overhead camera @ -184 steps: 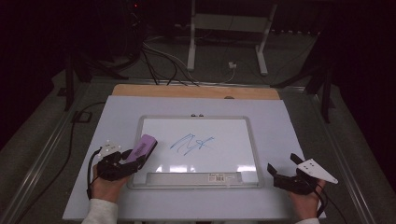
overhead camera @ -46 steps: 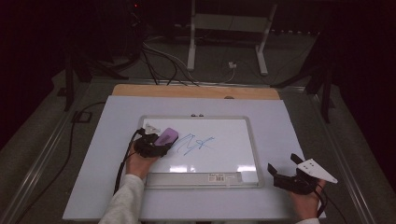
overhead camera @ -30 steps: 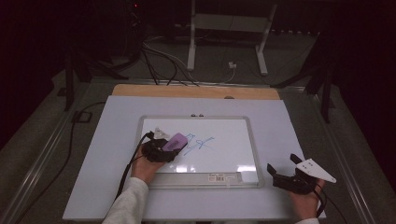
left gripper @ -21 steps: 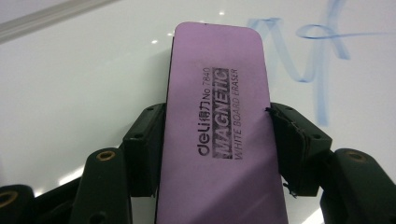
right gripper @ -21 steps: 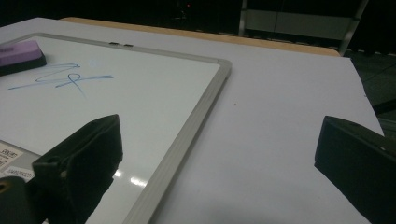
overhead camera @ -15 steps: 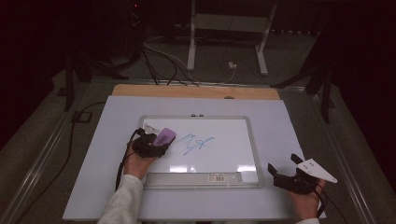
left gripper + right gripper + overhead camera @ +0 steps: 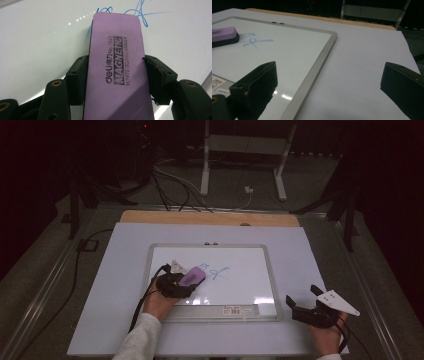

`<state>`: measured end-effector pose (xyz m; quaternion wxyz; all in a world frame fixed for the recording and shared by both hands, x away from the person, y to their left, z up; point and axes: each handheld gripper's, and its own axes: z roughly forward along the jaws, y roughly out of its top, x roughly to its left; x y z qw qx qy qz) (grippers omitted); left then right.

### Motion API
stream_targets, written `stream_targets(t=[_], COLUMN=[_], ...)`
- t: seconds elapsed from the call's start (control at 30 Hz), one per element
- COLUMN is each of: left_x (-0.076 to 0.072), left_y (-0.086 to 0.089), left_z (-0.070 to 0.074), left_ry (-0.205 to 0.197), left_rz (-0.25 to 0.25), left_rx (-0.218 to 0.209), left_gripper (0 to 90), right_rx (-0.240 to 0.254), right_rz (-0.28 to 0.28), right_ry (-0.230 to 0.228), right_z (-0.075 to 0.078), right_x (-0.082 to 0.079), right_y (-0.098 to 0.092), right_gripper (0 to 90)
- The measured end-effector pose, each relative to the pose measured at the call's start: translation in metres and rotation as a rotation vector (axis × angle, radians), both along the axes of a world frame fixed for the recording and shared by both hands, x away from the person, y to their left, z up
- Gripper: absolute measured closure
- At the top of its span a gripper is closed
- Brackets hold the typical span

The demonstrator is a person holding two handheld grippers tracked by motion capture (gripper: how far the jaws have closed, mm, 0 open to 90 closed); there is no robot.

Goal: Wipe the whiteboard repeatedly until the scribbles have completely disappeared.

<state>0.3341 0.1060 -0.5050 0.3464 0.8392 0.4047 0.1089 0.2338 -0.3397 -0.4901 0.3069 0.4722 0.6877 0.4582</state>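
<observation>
A framed whiteboard [image 7: 270, 270] lies flat on the pale table [image 7: 100, 285], with blue scribbles [image 7: 218, 271] near its middle and a barcode label [image 7: 234, 309] on its lower rim; nothing blocks the marks. The left gripper [image 7: 176, 285] clamps a purple eraser [image 7: 192, 276] by its long sides, flat on the board, its far end touching the scribbles at about 2 o'clock from the hand. The right gripper [image 7: 303, 304] rests with jaws wide apart and empty at the board's 4 o'clock corner.

Left claw [image 7: 186, 281] clamped, right claw [image 7: 304, 309] agape
</observation>
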Motion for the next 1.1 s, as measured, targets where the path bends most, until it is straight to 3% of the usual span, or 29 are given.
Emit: stream_targets(t=[0.1, 0.3, 0.4, 0.5, 0.57, 0.67, 0.77, 0.83, 1.1], left_x=[0.002, 0.012, 0.014, 0.014, 0.014, 0.016, 0.018, 0.018, 0.000], left_y=[0.004, 0.025, 0.029, 0.026, 0.023, 0.017, 0.013, 0.013, -0.012], left_z=[0.000, 0.001, 0.000, 0.001, 0.004, 0.005, 0.005, 0.004, 0.005], left_ry=[-0.007, 0.004, 0.006, -0.023, -0.038, -0.055, -0.064, -0.064, -0.069], left_rz=[0.026, 0.153, 0.170, 0.182, 0.181, 0.179, 0.188, 0.181, 0.071], left_rx=[0.011, 0.016, 0.011, -0.003, -0.006, 0.031, 0.075, 0.071, 0.076], left_gripper=[41.6, 41.5, 41.1, 30.5, 29.6, 31.1, 38.9, 41.3, 41.7], right_rx=[0.004, 0.006, 0.004, 0.004, 0.003, 0.003, 0.003, 0.005, 0.002], right_rz=[-0.004, -0.004, -0.002, -0.002, 0.000, 0.000, -0.001, -0.002, 0.001], right_ry=[-0.003, -0.004, -0.001, -0.001, -0.001, -0.001, -0.001, -0.001, 0.000], right_z=[0.000, 0.000, 0.000, 0.000, 0.000, 0.000, 0.000, 0.000, 0.000], right_x=[0.000, -0.001, 0.000, 0.000, 0.000, 0.000, 0.000, 0.000, 0.000], right_y=[-0.001, -0.002, -0.002, -0.001, -0.001, -0.001, -0.002, -0.002, 0.000], right_gripper=[1.3, 1.3, 1.3, 1.3, 1.3, 1.3, 1.3, 1.3, 1.3])
